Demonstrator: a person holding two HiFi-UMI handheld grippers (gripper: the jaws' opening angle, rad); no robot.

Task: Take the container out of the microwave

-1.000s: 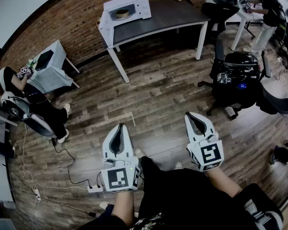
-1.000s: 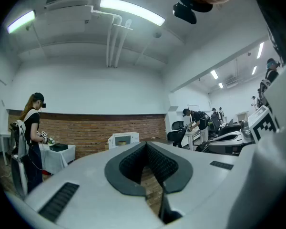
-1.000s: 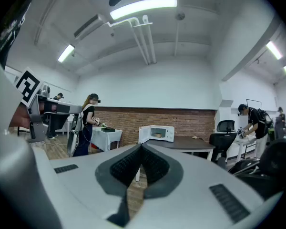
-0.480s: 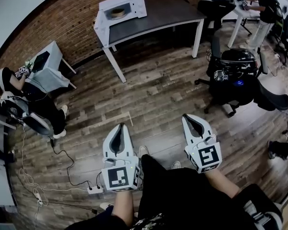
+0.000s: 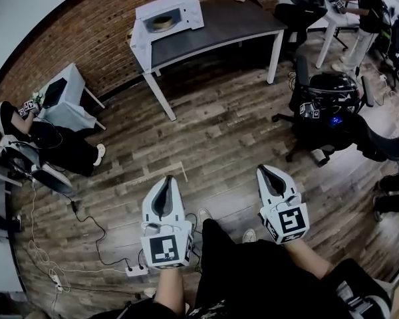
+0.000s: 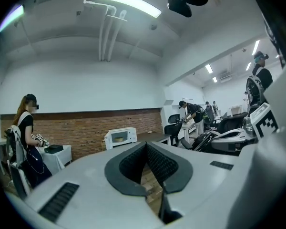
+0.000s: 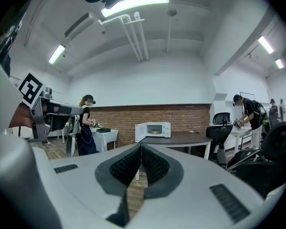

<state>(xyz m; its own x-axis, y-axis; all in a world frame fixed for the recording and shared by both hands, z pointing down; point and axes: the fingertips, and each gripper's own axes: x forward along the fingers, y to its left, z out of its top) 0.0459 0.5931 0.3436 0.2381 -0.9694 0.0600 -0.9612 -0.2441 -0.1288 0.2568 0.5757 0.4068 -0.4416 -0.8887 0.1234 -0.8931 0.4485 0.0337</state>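
A white microwave (image 5: 167, 17) stands on the left end of a dark table (image 5: 226, 20) against the brick wall, its door (image 5: 139, 43) swung open to the left. A round tan container (image 5: 162, 23) sits inside it. The microwave (image 6: 120, 136) and microwave (image 7: 155, 129) also show far off in both gripper views. My left gripper (image 5: 165, 181) and right gripper (image 5: 265, 171) are held level in front of me over the wooden floor, far from the table. Both are shut with nothing between the jaws.
Black office chairs (image 5: 327, 105) stand at the right, between me and the table's right end. A seated person (image 5: 26, 131) and a small white table (image 5: 65, 93) are at the left. Another person (image 5: 366, 5) stands at a desk at far right. A power strip (image 5: 137, 270) with cables lies by my feet.
Both grippers have sunk a little in the head view and stay shut and empty. The camera has shifted slightly; the seated person at the left has moved.
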